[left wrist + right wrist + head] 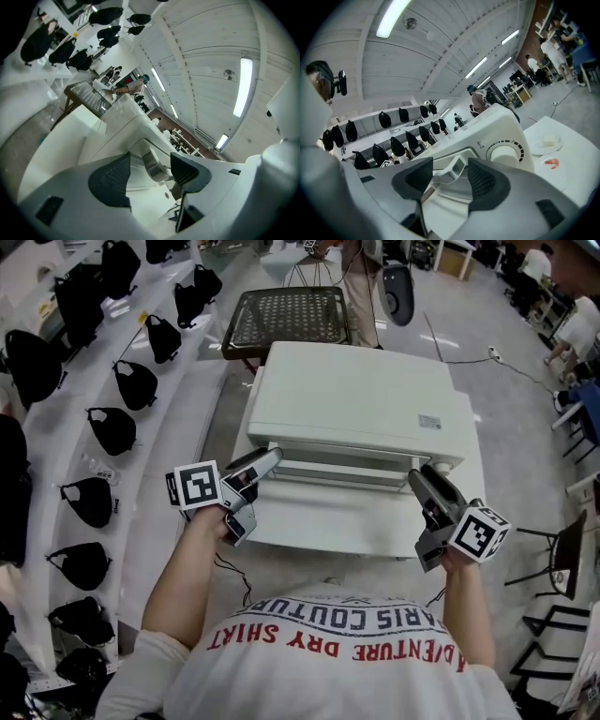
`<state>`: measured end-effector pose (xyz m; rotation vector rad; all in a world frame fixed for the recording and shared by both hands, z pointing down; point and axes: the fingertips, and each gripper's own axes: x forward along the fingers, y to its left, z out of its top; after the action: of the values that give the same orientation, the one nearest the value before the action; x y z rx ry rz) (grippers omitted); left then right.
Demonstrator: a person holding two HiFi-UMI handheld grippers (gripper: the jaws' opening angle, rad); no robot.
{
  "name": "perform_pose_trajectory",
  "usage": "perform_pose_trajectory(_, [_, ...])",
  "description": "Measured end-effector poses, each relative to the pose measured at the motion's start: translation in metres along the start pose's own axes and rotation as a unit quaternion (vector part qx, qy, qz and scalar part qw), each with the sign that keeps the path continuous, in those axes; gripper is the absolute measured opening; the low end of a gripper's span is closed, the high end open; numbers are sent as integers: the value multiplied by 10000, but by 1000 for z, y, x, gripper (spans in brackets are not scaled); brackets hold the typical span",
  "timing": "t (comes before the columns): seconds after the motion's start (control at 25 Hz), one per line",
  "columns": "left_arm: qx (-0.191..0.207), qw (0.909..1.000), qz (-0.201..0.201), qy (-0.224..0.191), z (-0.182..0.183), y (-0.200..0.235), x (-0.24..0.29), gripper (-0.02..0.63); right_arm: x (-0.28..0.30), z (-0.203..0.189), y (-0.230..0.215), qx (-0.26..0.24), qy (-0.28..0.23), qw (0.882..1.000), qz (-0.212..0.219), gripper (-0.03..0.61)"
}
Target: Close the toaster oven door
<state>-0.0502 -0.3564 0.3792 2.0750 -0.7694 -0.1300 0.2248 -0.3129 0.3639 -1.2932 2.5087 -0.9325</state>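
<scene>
oven door [345, 465] between level hand-held grippers [266, 461] [420, 480]

Toaster oven [356, 409] casing recorded as white, smooth, satin. Door handle [152, 165] seen as bright, glossy metal. Pads [112, 180] of the left tool [149, 174] noted as dark, matt, finely ribbed; tool shell pale matt plastic. Counter [328, 526] recorded white, smooth. Mesh-topped stand [286, 320] seen as dark perforated metal.

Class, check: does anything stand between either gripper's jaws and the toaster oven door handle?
Nothing visible does. The handle shows directly between the open jaws of both the left gripper and the right gripper.
</scene>
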Motion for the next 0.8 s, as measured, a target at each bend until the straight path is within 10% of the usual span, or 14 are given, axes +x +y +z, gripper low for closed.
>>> perform_pose_trajectory(0.2, [1018,9946,172,-61,-7,-16,-21,282,-14,-8,27,-1129,77,9936,-42,219])
perform_pose_trajectory(0.4, [2506,9674,359,38,-32,-51,-37,249,-28,-32,65,-2463,373,9685,-38,219])
perform_pose_trajectory(0.8, [2499,9675,-353,-118,-83,-111,-48,41,-45,-65,113,-2089,89,9765,518,31])
